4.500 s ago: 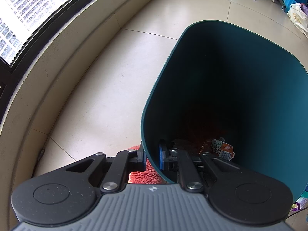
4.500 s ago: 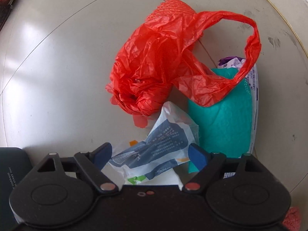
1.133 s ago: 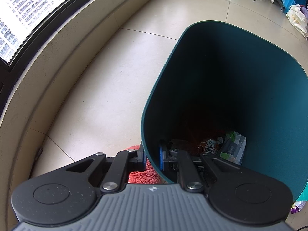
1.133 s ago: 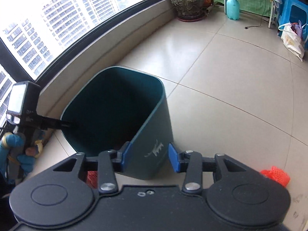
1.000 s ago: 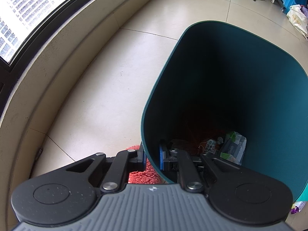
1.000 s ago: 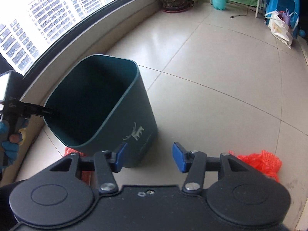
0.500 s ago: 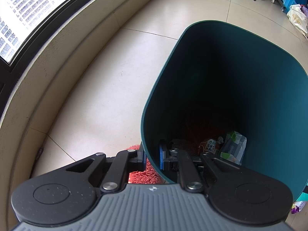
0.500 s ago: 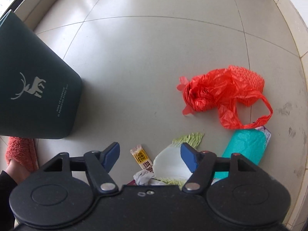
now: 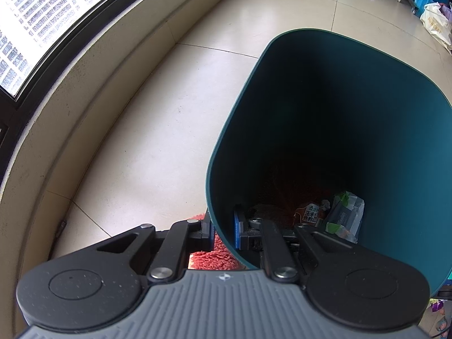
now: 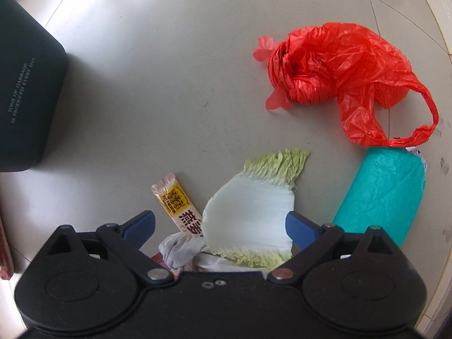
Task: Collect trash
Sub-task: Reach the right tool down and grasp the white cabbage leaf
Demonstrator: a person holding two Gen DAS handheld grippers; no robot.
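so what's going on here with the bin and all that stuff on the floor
A person is picking up trash with two handheld grippers. The left gripper is clamped on the rim of the green bin, which already holds a few wrappers. The right gripper points down over a cabbage leaf and a snack wrapper, its fingers opening around them, touching neither.

bin [image 9: 325, 90] teal | bag [image 10: 339, 73] red | wrapper [image 10: 176, 203] yellow | leaf [image 10: 254, 214] white-green

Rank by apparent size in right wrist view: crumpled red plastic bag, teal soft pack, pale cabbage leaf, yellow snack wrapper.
1. crumpled red plastic bag
2-3. teal soft pack and pale cabbage leaf: look alike, unranked
4. yellow snack wrapper
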